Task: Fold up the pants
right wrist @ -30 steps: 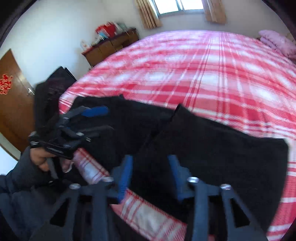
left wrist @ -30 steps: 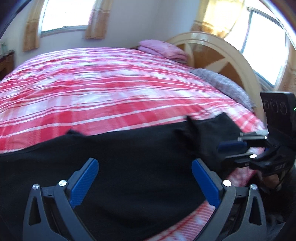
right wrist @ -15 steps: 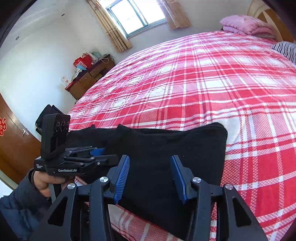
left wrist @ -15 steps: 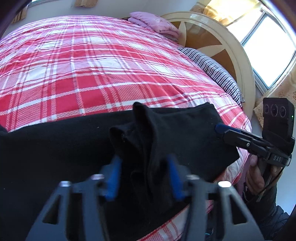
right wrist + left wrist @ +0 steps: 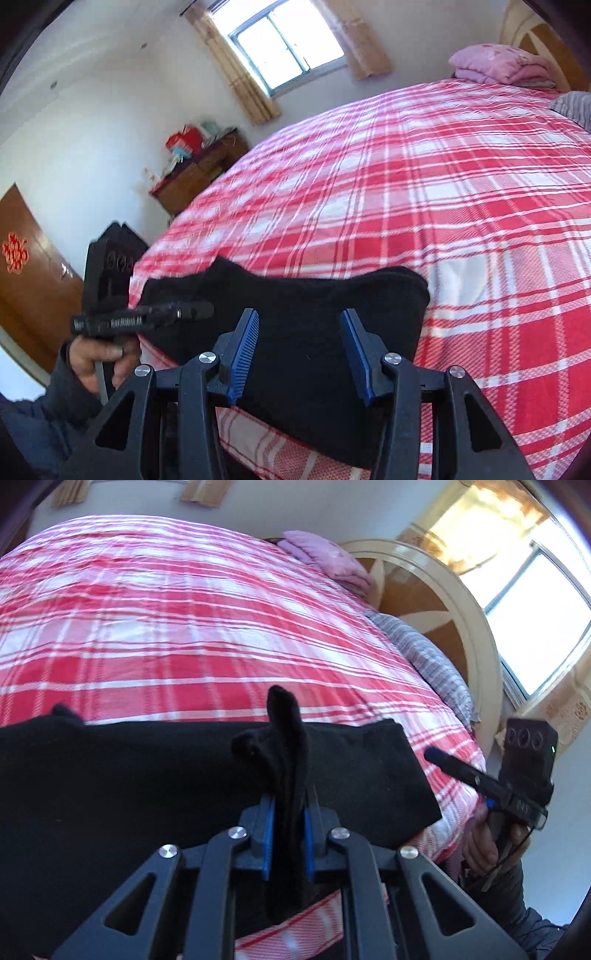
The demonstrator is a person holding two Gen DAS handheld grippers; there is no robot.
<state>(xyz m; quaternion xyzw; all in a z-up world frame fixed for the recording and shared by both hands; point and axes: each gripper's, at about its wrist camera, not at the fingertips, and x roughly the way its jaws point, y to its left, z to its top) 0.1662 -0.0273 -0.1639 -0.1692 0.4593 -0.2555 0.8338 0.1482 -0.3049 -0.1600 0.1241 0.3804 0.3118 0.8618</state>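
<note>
Black pants (image 5: 129,775) lie along the near edge of the red plaid bed (image 5: 184,627). My left gripper (image 5: 288,834) is shut on a bunched ridge of the pants fabric, which sticks up between its blue pads. In the right wrist view the pants (image 5: 314,295) lie folded in a thick black slab. My right gripper (image 5: 299,354) is open above that slab with nothing between its pads. The right gripper also shows in the left wrist view (image 5: 461,768), off the pants' right end. The left gripper shows in the right wrist view (image 5: 184,312), closed at the pants' left side.
A pink folded blanket (image 5: 325,559) and a striped pillow (image 5: 436,664) lie by the round headboard (image 5: 443,590). A wooden dresser (image 5: 199,170) with clutter stands by the far wall. A brown door (image 5: 26,273) is at the left.
My left gripper has closed fully on the bunched pants fabric and lifted it into a ridge. My right gripper has stayed open and drawn slightly back from the pants' right end.
</note>
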